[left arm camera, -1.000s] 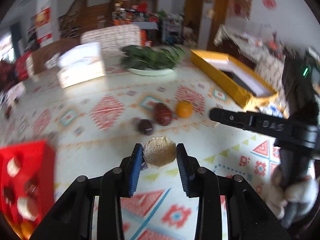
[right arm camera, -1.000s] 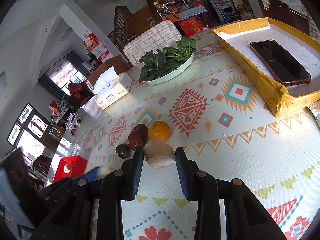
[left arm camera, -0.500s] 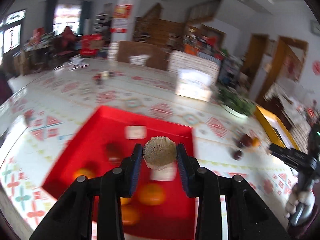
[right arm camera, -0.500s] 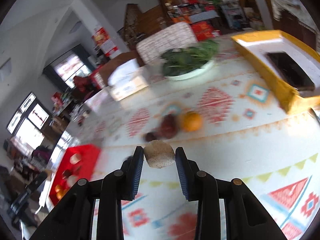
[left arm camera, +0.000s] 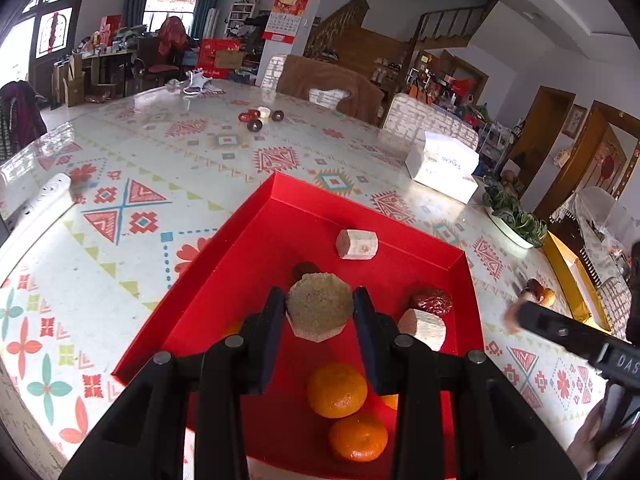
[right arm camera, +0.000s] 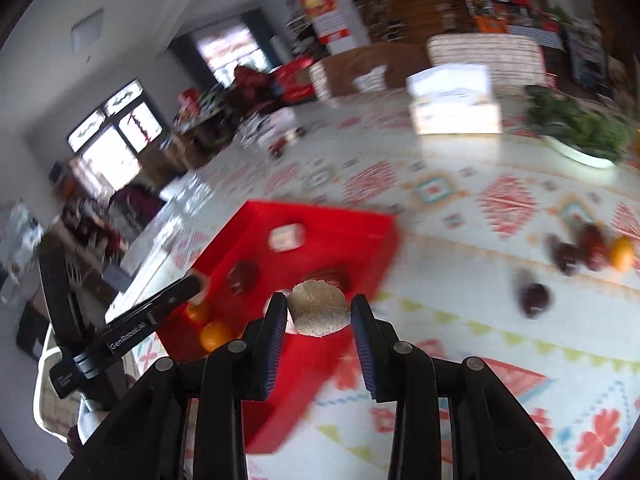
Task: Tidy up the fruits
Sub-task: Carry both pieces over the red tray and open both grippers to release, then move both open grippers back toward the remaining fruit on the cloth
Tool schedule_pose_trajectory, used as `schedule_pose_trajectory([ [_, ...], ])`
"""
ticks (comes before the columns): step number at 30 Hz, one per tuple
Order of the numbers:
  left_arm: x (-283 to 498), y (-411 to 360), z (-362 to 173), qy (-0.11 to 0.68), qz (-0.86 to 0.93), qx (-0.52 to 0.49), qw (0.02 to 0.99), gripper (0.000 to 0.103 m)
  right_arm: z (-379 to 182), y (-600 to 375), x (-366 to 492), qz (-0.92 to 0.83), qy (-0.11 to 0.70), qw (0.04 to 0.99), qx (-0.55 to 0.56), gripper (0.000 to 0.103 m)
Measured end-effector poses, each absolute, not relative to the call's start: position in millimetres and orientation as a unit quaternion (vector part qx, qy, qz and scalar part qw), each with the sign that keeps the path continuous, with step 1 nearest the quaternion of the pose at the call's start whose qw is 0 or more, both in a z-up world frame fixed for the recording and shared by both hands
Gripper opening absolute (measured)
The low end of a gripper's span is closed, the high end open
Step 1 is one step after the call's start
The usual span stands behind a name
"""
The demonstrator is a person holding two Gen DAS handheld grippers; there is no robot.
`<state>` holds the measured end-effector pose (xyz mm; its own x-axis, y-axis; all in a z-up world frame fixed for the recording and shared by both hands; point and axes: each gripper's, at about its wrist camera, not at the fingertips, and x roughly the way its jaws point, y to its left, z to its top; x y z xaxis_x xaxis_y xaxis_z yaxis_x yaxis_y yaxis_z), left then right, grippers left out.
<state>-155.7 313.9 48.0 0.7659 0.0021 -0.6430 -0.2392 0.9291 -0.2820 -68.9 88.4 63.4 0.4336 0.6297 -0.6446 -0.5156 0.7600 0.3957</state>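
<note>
My left gripper (left arm camera: 320,314) is shut on a pale, grainy cut fruit chunk (left arm camera: 319,307) and hangs over the red tray (left arm camera: 248,240). In the tray lie oranges (left arm camera: 337,390), two pale chunks (left arm camera: 357,244), a red date (left arm camera: 431,302) and a dark fruit. My right gripper (right arm camera: 319,316) is shut on a second pale chunk (right arm camera: 318,307) near the tray's right wall (right arm camera: 360,280). On the cloth to the right lie a dark plum (right arm camera: 535,299), more dark fruits (right arm camera: 570,256) and an orange (right arm camera: 622,254). The right gripper's arm (left arm camera: 576,340) shows at the right of the left wrist view.
A tissue box (left arm camera: 442,166) and a dish of greens (left arm camera: 514,220) stand beyond the tray, and a yellow box (left arm camera: 576,284) sits further right. Small dark fruits (left arm camera: 260,118) lie far back. A white object (left arm camera: 40,208) lies at the table's left edge.
Both grippers swung left from the loose fruits toward the red tray, each keeping its chunk. The left one now hangs over the tray; the right one has come up to its side.
</note>
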Motion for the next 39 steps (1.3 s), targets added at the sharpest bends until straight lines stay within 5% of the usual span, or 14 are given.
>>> schedule_pose_trajectory([
  [10,-156,332,41,0.330,0.058,-0.208,0.919,0.035,55,169,-52,0.359,0.431,0.828,0.005,0.036],
  [24,-176,364,80,0.272,0.063,-0.222,0.934,0.082,37,219,-34,0.349,0.455,0.819,-0.030,0.038],
  [28,-175,369,84,0.264,0.069,-0.224,0.935,0.087,37,219,-34,0.350,0.454,0.819,-0.015,0.049],
  [39,-163,350,91,0.266,0.066,-0.210,0.939,0.092,54,183,-37,0.332,0.434,0.837,0.032,0.057],
])
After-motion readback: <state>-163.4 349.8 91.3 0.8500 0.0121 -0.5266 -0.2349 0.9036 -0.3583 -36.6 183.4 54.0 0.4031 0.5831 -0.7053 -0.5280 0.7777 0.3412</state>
